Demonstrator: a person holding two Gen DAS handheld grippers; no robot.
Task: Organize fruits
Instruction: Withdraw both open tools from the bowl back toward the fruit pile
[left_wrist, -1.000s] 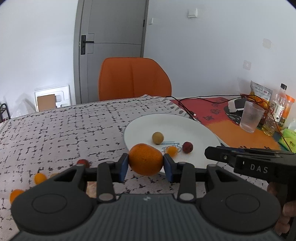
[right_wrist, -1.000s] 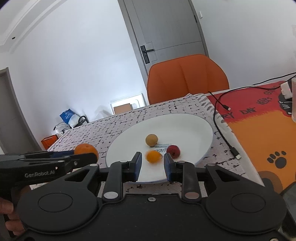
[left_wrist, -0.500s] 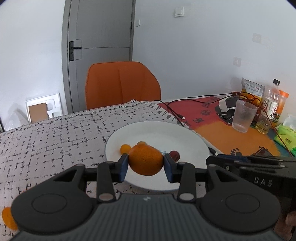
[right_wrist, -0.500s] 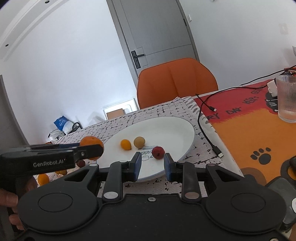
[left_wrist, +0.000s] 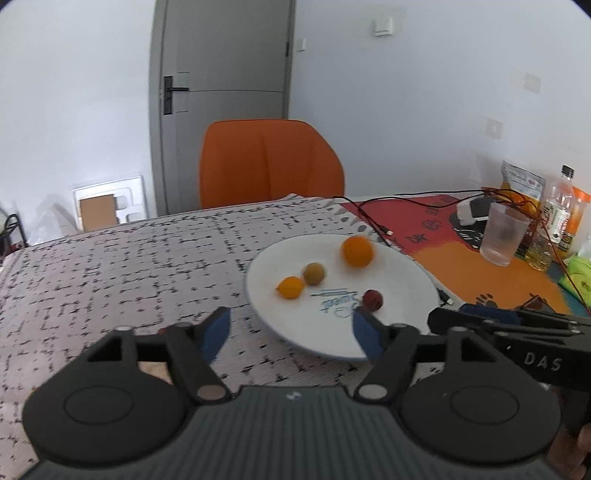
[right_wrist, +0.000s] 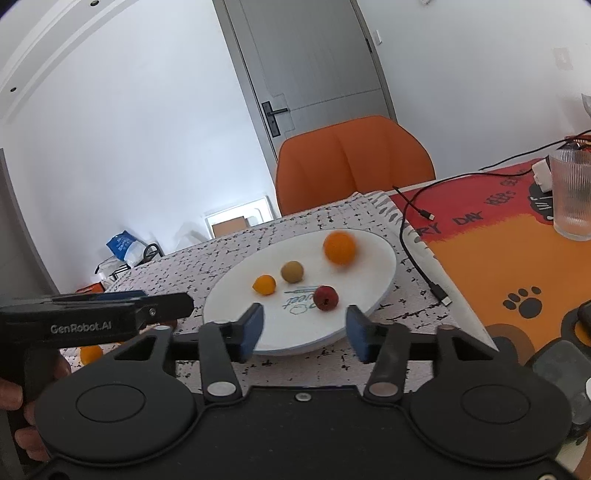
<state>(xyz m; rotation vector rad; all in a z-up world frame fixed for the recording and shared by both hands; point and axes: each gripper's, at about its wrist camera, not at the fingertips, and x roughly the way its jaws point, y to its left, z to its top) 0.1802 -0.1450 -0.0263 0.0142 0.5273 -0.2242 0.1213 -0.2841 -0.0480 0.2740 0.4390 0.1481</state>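
A white plate (left_wrist: 402, 325) (right_wrist: 373, 266) lies on the speckled cloth. On it sit a large orange (left_wrist: 357, 251) (right_wrist: 339, 247), blurred as if rolling, a brownish round fruit (left_wrist: 314, 273) (right_wrist: 292, 271), a small yellow-orange fruit (left_wrist: 291, 287) (right_wrist: 264, 285) and a small red fruit (left_wrist: 372, 299) (right_wrist: 326, 297). My left gripper (left_wrist: 291, 334) hangs over the plate's near rim, its jaws opening with nothing between them. My right gripper (right_wrist: 304, 332) is likewise at the near rim, jaws opening and empty. Another small orange fruit (right_wrist: 91, 353) lies on the cloth at the left.
An orange chair (left_wrist: 269, 162) stands behind the table. To the right lie a red-orange mat (left_wrist: 476, 273), a black cable (right_wrist: 413, 236), a ribbed glass (left_wrist: 504, 234) (right_wrist: 572, 194), bottles (left_wrist: 559, 210) and a snack bag (left_wrist: 522, 184).
The left gripper opened and let the large orange go; it now sits farther back on the plate. The right gripper's jaws also spread apart, with nothing in them.
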